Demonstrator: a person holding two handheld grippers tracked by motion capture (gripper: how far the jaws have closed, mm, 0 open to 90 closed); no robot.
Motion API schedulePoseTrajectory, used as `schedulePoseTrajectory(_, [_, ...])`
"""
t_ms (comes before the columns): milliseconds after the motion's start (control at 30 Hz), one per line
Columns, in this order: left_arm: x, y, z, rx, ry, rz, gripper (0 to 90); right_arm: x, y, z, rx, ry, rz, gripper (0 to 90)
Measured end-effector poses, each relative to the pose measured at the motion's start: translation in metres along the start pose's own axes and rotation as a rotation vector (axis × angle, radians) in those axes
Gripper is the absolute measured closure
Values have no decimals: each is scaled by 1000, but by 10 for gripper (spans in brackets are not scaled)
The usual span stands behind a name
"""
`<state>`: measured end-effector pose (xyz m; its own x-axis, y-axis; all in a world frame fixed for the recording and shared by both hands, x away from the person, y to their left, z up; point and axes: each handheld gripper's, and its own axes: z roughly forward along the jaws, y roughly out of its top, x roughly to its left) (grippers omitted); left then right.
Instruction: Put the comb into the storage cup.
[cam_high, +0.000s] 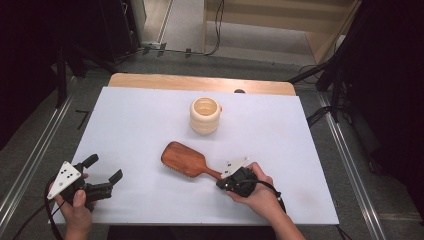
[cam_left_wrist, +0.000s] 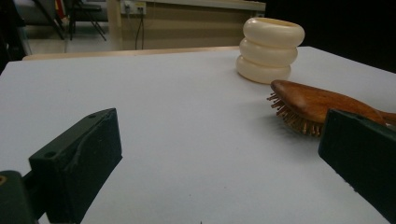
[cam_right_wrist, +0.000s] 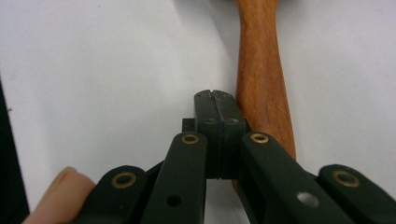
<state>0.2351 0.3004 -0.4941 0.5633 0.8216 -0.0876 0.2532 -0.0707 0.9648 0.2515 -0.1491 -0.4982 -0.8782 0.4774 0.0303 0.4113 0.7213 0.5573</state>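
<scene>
Fingers first: the right gripper (cam_right_wrist: 216, 100) has its two black jaws pressed flat together with nothing between them, lying just beside the handle of the wooden hairbrush (cam_high: 184, 160), whether touching the wood cannot be told. The brush lies bristles down on the white table (cam_high: 130, 125), near its middle, handle slanting towards the person's right hand (cam_high: 257, 192). Over on the left, the left gripper (cam_high: 106, 170) rests low at the table's near edge, jaws spread wide and empty, well apart from the brush. Beyond the brush head stands a cream ribbed cup (cam_high: 205, 115), upright, near the far side.
</scene>
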Motion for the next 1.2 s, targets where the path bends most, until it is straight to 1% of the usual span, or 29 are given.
schedulePoseTrajectory(33, [0,0,0,0,-8,0,0,-1,-1,0,-2,-4,5,884])
schedulePoseTrajectory(100, [0,0,-1,-3,-5,4,35,-3,-1,-1,2,-12,0,884])
schedulePoseTrajectory(167, [0,0,-1,-2,-4,6,35,-3,-1,-3,9,-19,-3,884])
schedulePoseTrajectory(267, [0,0,-1,-3,-1,5,35,-3,-1,-8,-5,-4,-4,883])
schedulePoseTrajectory(333, [-1,0,-1,-2,1,6,35,-3,0,-12,-18,4,-16,878])
schedulePoseTrajectory(400, [-1,0,-1,-2,0,10,22,-2,2,-19,-28,0,-28,808])
schedulePoseTrajectory(467, [-1,0,-1,-2,1,10,22,-2,2,-20,-31,6,-37,798])
schedulePoseTrajectory(533, [-1,0,-1,-2,1,9,22,-2,5,-24,-37,6,-53,736])
schedulePoseTrajectory(600, [-1,0,-1,-2,2,9,21,-3,8,-26,-34,8,-68,636])
schedulePoseTrajectory(633, [-1,0,-1,-1,3,10,21,-3,11,-28,-27,5,-61,576])
schedulePoseTrajectory(667, [-1,0,-1,-1,3,10,22,-4,13,-29,-27,10,-71,536])
schedulePoseTrajectory(700, [-1,0,-1,-1,3,10,21,-4,15,-30,-29,5,-75,499])
schedulePoseTrajectory(733, [-1,0,-1,-2,3,10,21,-4,18,-31,-30,-12,-82,446])
schedulePoseTrajectory(800, [-1,0,-1,-1,2,10,21,-4,24,-32,-30,-10,-94,373])
schedulePoseTrajectory(833, [-1,0,-1,-1,3,10,21,-5,27,-33,-33,-17,-101,306])
schedulePoseTrajectory(867, [-1,1,-1,-1,3,10,21,-5,30,-33,-28,-12,-95,227])
schedulePoseTrajectory(900, [-1,1,-1,1,3,11,21,-6,32,-33,-25,-7,-95,168])
schedulePoseTrajectory(933, [-1,1,-1,1,3,11,21,-7,34,-32,-21,0,-89,82])
schedulePoseTrajectory(967, [-1,0,-1,0,4,11,21,-8,36,-31,-12,2,-78,34])
schedulePoseTrajectory(1000, [-1,0,-1,0,4,12,21,-10,38,-29,-9,14,-69,0])
schedulePoseTrajectory(1067, [-1,1,-1,1,4,12,22,-14,41,-27,-2,25,-55,0])
schedulePoseTrajectory(1100, [-1,1,-1,1,5,12,21,-15,43,-25,3,38,-53,0])
schedulePoseTrajectory(1133, [-1,1,-1,1,4,11,21,-17,45,-24,13,32,-52,0])
schedulePoseTrajectory(1200, [-1,1,-1,1,4,11,21,-18,50,-21,35,35,-37,0])
